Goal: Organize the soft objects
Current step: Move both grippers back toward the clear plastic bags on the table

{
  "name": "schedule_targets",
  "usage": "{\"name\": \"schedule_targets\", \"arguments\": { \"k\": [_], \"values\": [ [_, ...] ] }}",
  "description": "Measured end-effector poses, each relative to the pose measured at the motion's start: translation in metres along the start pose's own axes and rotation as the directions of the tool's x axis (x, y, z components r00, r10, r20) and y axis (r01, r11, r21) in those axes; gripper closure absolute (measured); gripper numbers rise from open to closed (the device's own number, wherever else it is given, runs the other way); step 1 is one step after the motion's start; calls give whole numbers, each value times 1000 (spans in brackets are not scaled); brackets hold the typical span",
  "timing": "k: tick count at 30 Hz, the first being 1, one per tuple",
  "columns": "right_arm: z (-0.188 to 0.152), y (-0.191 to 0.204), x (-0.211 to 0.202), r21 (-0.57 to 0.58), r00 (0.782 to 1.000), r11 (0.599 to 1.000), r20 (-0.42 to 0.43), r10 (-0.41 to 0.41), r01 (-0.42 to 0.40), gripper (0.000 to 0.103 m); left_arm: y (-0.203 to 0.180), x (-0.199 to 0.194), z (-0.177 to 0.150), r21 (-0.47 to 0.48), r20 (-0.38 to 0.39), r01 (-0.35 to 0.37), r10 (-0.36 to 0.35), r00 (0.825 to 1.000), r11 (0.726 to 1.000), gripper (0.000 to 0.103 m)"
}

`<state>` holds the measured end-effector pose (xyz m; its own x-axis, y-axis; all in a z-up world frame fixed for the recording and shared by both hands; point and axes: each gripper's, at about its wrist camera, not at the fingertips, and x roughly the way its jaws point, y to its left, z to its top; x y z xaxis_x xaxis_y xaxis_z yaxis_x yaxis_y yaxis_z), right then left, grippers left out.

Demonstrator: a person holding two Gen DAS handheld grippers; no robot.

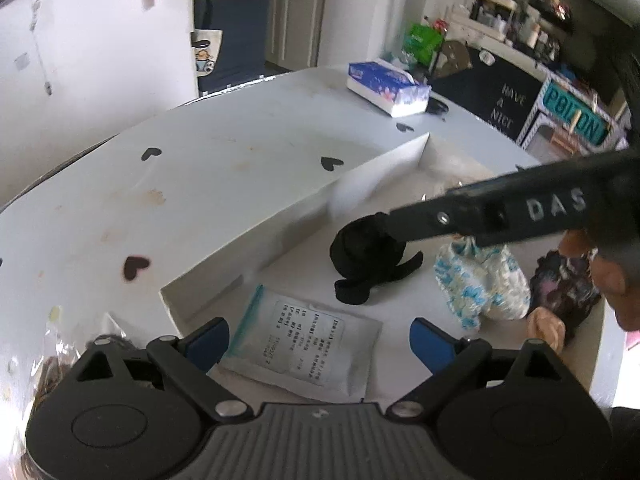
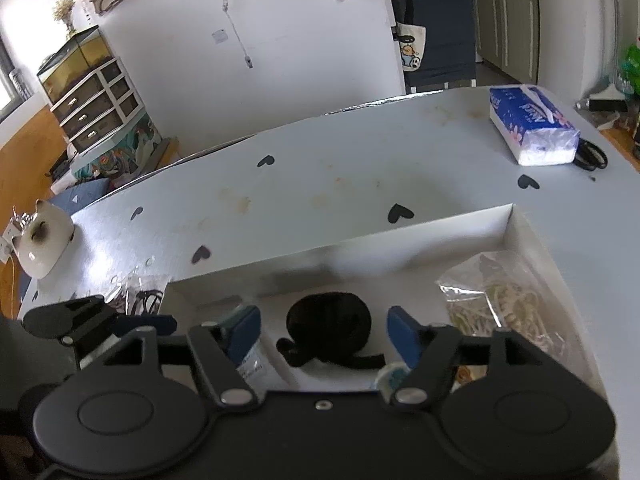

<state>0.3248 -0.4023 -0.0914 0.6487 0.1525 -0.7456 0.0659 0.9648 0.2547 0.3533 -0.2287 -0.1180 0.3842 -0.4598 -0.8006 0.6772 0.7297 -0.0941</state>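
Jaws wide on both grippers, nothing held. Left gripper [image 1: 318,338] hovers over the near end of the white box [image 1: 280,220], above a flat zip pouch with a printed label [image 1: 308,346]. Right gripper [image 2: 324,330] hangs just over the rolled black sock [image 2: 330,326], which lies on the box floor between its blue pads, not gripped. Beside the sock: a blue-and-white patterned fabric bundle [image 1: 480,284], a dark patterned one [image 1: 564,284] and a peach piece [image 1: 548,326] (packed close together). A clear bag of pale cord [image 2: 508,308] sits in the box's far right corner. On the table [image 2: 320,168]: tissue pack [image 2: 532,124], scissors [image 2: 592,156] just beside it, white cat figure [image 2: 40,244].
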Motion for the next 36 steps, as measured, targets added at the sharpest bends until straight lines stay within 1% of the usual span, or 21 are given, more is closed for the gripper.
{"name": "schedule_targets", "arguments": {
  "k": [3, 11, 18, 23, 25, 28, 36],
  "values": [
    [-3, 1, -10, -9, 1000, 1000, 9, -6, 6, 27, 0, -9, -2, -28, 17, -1, 2, 1000, 1000, 7],
    [-7, 2, -43, -32, 997, 999, 77, -1, 3, 27, -7, -38, -6, -73, 76, -21, 26, 997, 997, 6],
    [-18, 1, -70, -85, 992, 996, 127, -6, 17, 21, -13, -65, -12, -151, 136, -52, 73, 988, 987, 2],
    [-28, -4, -84, -111, 988, 993, 152, -9, 26, 18, -17, -80, -23, -215, 166, -90, 127, 978, 973, 0],
    [-32, -5, -89, -118, 987, 993, 163, -10, 30, 16, -19, -85, -29, -249, 177, -106, 152, 972, 963, 0],
    [-37, -9, -95, -128, 985, 991, 174, -15, 37, 10, -22, -91, -36, -299, 188, -123, 185, 965, 946, 0],
    [-51, -17, -105, -156, 980, 985, 195, -39, 70, 1, -35, -101, -53, -377, 205, -149, 240, 949, 914, 0]
  ]
}}
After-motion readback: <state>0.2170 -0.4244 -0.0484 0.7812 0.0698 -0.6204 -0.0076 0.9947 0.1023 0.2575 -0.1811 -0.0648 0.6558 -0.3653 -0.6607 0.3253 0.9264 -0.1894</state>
